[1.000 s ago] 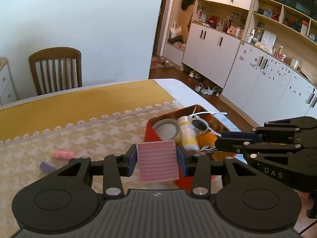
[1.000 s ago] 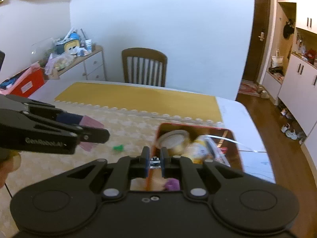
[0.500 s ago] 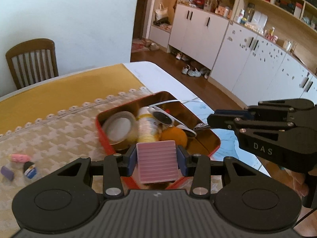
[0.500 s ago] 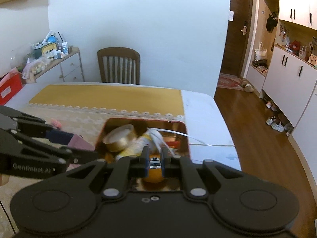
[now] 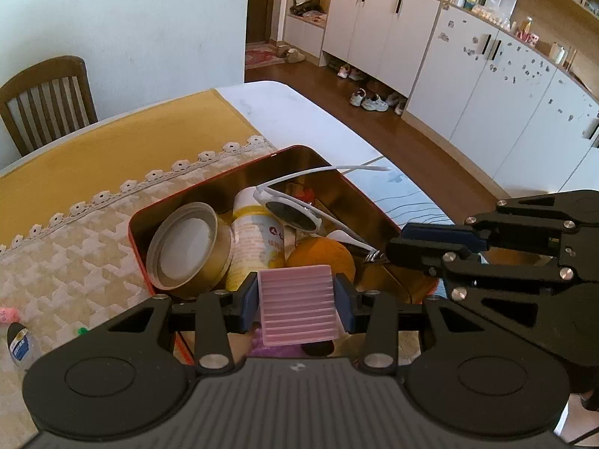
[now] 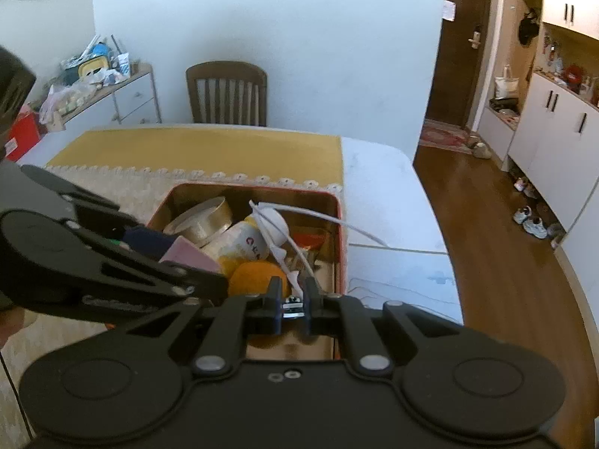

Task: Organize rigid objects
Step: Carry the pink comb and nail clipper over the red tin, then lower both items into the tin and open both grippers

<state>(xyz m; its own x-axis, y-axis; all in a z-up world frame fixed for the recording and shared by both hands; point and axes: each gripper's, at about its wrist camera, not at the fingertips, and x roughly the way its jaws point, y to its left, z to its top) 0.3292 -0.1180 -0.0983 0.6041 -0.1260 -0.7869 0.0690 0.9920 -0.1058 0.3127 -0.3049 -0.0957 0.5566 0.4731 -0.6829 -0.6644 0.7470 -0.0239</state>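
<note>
My left tongs (image 5: 296, 301) pinch a pink ribbed block (image 5: 296, 305) between the blue pads, flat face towards the camera. My right tongs (image 6: 293, 295) are pressed together on a small metal clip-like piece (image 6: 293, 306); I cannot tell exactly what it is. In the left wrist view the right tongs (image 5: 378, 256) come in from three o'clock, their tip over the near right corner of the red tin (image 5: 139, 247).

Both tongs hang over the near end of that tin, which lies open on the bench (image 5: 75, 262). Inside it, at ten o'clock from the pink block, a gold tape roll (image 5: 187, 247) leans on its side. Beside that at twelve o'clock lies a yellow and white bottle (image 5: 254, 239). White sunglasses (image 5: 295, 213) lie across the bottle, one arm sticking out past the tin's far rim. An orange ball (image 5: 318, 258) sits just beyond the block.

At nine o'clock, on the patterned cloth (image 5: 56, 269), lie a small bottle (image 5: 20, 344) and a pink toy (image 5: 7, 314), well apart from the tin.
</note>
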